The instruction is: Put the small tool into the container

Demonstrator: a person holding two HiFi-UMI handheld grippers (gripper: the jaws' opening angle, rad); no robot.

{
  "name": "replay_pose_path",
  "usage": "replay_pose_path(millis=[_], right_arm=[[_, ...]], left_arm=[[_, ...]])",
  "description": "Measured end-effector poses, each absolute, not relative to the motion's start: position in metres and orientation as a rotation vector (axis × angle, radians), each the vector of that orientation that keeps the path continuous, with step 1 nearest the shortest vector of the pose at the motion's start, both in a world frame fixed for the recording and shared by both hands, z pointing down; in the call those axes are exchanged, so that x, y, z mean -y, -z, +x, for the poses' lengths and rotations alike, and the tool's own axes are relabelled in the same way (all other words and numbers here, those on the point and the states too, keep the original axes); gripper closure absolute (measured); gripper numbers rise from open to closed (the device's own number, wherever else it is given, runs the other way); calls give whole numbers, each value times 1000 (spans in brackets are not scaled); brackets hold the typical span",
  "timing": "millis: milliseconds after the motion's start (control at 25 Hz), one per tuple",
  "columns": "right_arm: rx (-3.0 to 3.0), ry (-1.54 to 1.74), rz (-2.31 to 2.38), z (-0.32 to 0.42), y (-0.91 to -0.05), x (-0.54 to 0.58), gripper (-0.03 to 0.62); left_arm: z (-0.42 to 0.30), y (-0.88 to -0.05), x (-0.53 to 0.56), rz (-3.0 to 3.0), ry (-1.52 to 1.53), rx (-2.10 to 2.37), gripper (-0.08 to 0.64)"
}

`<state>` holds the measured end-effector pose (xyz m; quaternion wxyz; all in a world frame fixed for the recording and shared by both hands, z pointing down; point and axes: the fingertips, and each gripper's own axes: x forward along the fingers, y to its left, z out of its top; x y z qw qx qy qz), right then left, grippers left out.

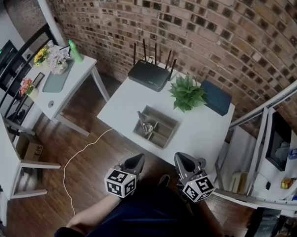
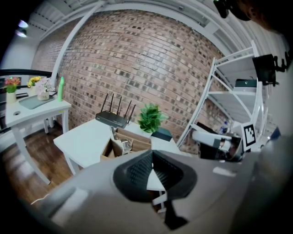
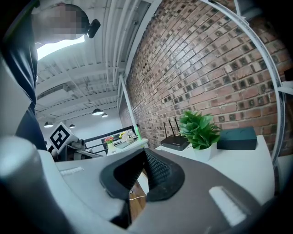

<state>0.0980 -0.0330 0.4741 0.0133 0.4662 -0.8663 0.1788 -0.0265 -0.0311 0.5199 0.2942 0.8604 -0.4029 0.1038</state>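
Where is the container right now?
Head view, centre: the grey container sits on the white table, on the near side of the potted plant and router.

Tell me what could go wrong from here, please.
1. The left gripper and right gripper are shut and empty; reaching in shut could push the tool instead of gripping it.
2. The container lies near the front edge of the table; a nudge may slide it off.
3. The plant stands close behind; a long reach might tip it.

Red brick wall (image 1: pixel 216 35) on the far side — dark wood floor (image 1: pixel 87 167) below. A white table (image 1: pixel 124 105) stands centre, a white desk (image 1: pixel 84 68) left, white shelving (image 1: pixel 261 145) right.
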Motion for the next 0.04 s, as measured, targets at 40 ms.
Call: replay_pose_path(millis=[40], right_arm=[[2698, -558, 1452, 98, -475, 34, 581]], left_arm=[[-26, -520, 32, 2291, -277, 1072, 555]])
